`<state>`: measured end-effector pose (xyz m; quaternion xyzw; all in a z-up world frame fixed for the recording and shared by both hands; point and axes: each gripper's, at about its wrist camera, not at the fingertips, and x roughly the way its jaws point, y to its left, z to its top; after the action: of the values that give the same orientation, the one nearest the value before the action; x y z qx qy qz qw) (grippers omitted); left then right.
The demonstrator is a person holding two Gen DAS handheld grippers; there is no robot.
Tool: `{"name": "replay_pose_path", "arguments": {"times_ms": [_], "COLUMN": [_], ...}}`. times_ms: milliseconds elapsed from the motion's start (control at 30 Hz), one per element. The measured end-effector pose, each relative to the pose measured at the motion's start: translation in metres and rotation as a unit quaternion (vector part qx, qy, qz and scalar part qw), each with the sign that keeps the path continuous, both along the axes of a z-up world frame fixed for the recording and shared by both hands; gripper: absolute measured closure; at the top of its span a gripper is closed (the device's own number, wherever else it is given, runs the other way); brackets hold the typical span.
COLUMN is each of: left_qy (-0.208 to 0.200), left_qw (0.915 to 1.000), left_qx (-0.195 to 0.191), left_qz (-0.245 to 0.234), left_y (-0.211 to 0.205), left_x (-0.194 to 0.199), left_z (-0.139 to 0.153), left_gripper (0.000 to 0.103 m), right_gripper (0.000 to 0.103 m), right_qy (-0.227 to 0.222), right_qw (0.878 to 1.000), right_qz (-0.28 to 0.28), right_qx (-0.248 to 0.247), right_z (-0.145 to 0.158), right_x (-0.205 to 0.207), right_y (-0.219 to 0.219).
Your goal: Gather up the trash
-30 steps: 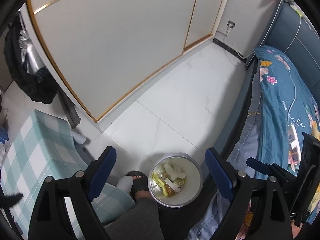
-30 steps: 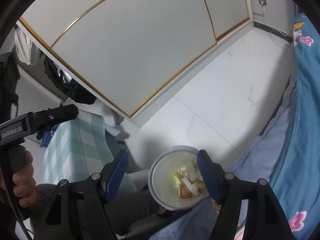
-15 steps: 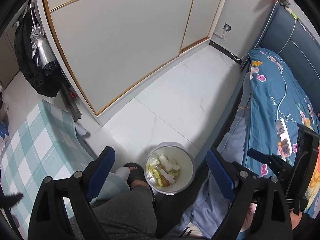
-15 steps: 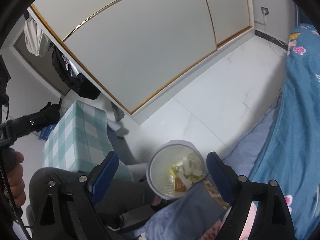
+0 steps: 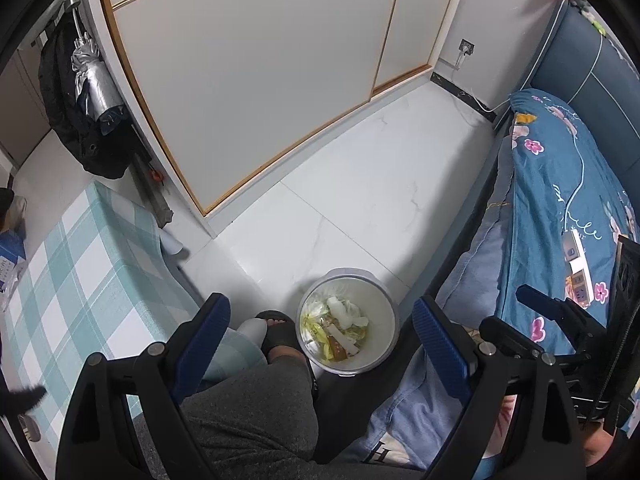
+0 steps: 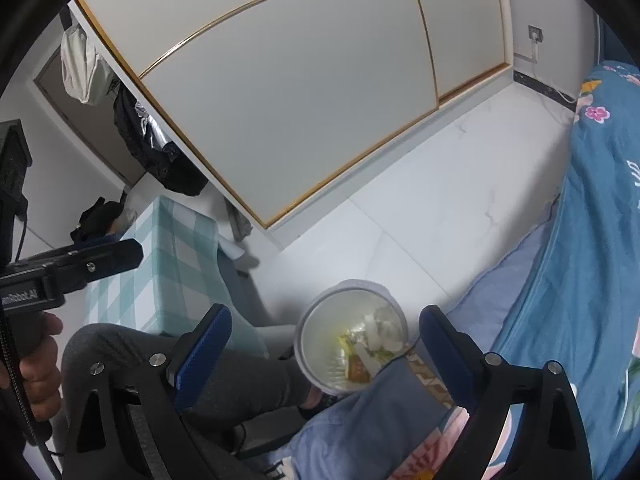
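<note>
The trash bin (image 5: 347,322) sits on the floor right below me, at about 6 o'clock, between my two claws, by my foot. My right claw (image 6: 324,344) looks nearer and its jaws are opening, with nothing pinched. My left claw (image 5: 320,332) is wide apart and holds nothing too.

I see bare floor (image 5: 360,200) open through mid-frame; the bed (image 5: 560,208) walls off the right, my knee (image 5: 248,412) and the checked table (image 5: 80,280) crowd lower left.
</note>
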<state>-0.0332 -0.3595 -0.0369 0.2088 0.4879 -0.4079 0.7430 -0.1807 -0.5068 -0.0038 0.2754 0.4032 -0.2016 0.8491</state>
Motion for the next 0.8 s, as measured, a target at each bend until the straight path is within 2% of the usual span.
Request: {"name": "replay_pose_path", "arguments": {"times_ms": [467, 800], "left_qy": [-0.003, -0.008], "left_qw": [0.9999, 0.9999], "left_qx": [0.002, -0.007], "left_qz": [0.013, -0.008], "left_y": [0.0059, 0.0032], "left_x": [-0.0007, -0.0074], "left_z": [-0.0001, 0.0020], "left_gripper": [0.012, 0.012], "right_gripper": [0.007, 0.007], "right_qy": [-0.003, -0.008], "right_qw": [1.000, 1.000], "right_qz": [0.001, 0.000], "right_qx": [-0.004, -0.009], "right_z": [0.0035, 0.0071], "right_x": [-0.0014, -0.0023], "right_y": [0.0015, 0.0005]}}
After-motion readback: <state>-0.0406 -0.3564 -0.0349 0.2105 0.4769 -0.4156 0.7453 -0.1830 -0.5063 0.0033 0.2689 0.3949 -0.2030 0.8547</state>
